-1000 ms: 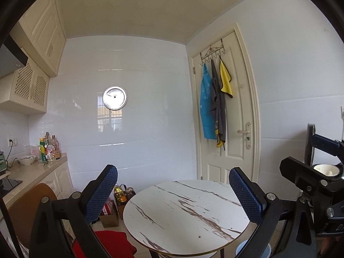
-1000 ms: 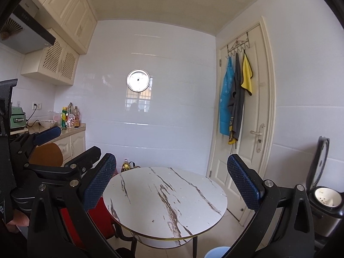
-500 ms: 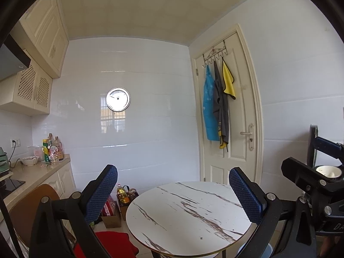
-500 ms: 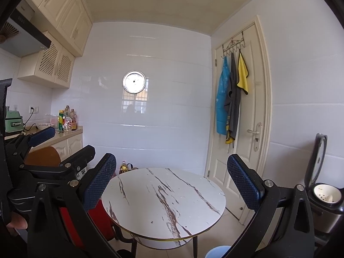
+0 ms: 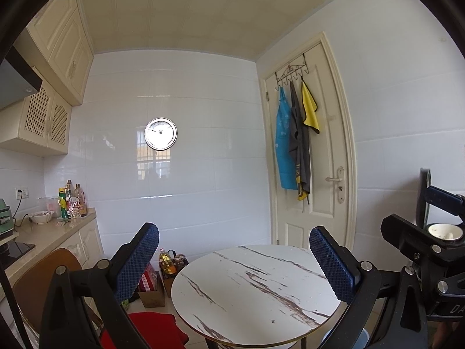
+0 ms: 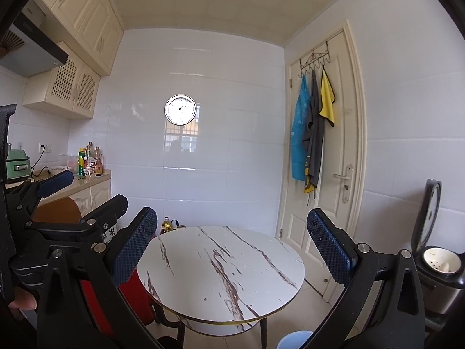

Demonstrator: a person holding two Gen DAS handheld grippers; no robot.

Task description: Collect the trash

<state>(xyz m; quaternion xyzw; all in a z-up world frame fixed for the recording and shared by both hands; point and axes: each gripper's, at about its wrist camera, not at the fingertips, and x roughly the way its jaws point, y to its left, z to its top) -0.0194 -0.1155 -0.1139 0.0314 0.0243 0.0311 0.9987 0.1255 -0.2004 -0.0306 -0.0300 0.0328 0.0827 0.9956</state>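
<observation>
Both grippers hover above a round marble-patterned worktop (image 5: 255, 290), fingers spread wide apart with nothing between them: the left gripper (image 5: 234, 257) and the right gripper (image 6: 232, 244). No trash can be made out on the worktop; only a few tiny dark specks dot its near part. An open rice cooker (image 6: 441, 264) at right shows a white inner pot. A cardboard box (image 5: 151, 289) on the floor holds a red packet, beside a yellow oil bottle (image 5: 166, 261). Bottle labels on the far-left counter (image 6: 87, 181) are too small to read.
</observation>
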